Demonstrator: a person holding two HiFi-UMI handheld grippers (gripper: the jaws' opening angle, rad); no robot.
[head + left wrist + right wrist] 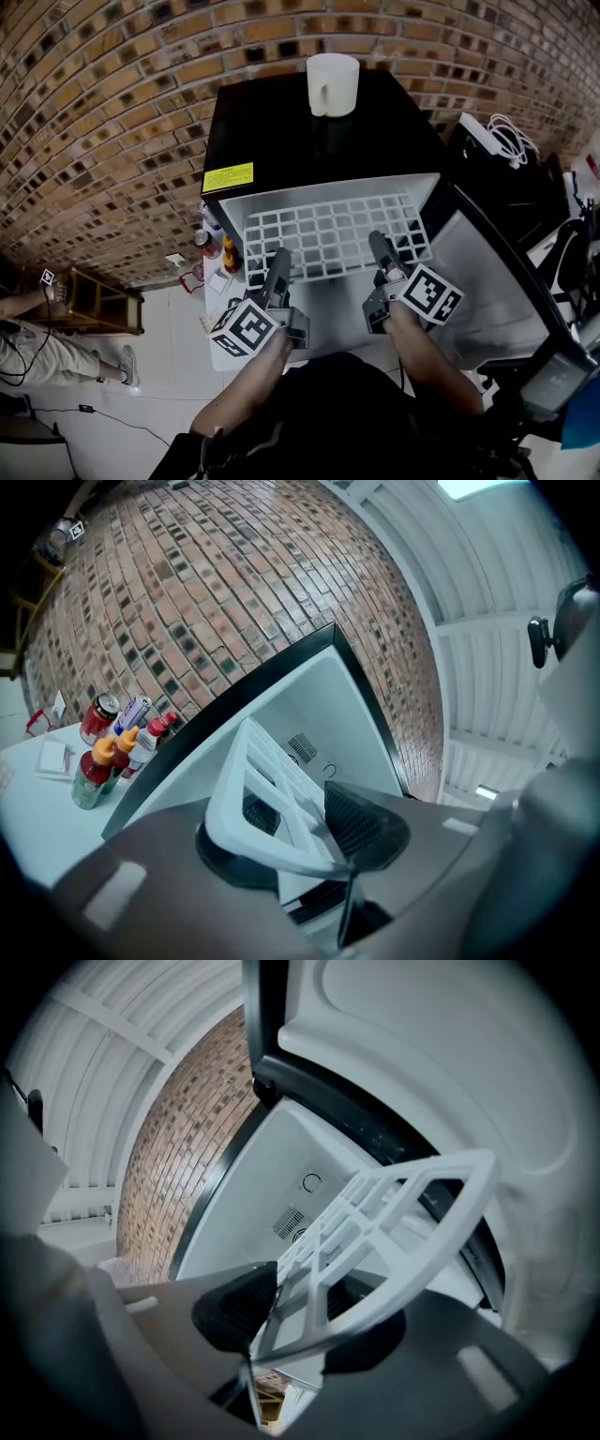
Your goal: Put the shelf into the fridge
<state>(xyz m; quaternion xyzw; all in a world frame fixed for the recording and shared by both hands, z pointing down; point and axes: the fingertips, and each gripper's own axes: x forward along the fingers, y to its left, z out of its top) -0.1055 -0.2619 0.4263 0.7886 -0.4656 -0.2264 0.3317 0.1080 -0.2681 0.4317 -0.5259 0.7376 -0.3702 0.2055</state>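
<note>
The shelf (328,234) is a flat white plastic grid of square openings with a thick rounded rim. It lies level inside the open fridge (281,122), with its front edge sticking out of the fridge's mouth toward the person.

The left gripper (277,267) meets that front edge near the fridge's left wall. In the left gripper view its ribbed black pads (361,822) stand apart, with the rim passing between them unpinched. The right gripper (382,253) meets the same edge nearer the fridge's right wall. Its jaws are likewise spread, with the shelf's rim (412,1241) running through the gap and no squeeze on it. Each gripper carries a cube with square black-and-white markers (242,328).

The fridge is a small box with a glossy black top, a smooth white interior and a slotted vent (302,747) in its back wall. A yellow label (229,176) sits at its upper front left corner. Its door (487,272), lined in pale moulded plastic, hangs open on the fridge's right.

A plain white mug (333,84) stands on the fridge's top, toward the back. Left of the fridge, capped bottles (103,761) and a red can (98,716) cluster together. A brick wall (94,112) rises behind the fridge.
</note>
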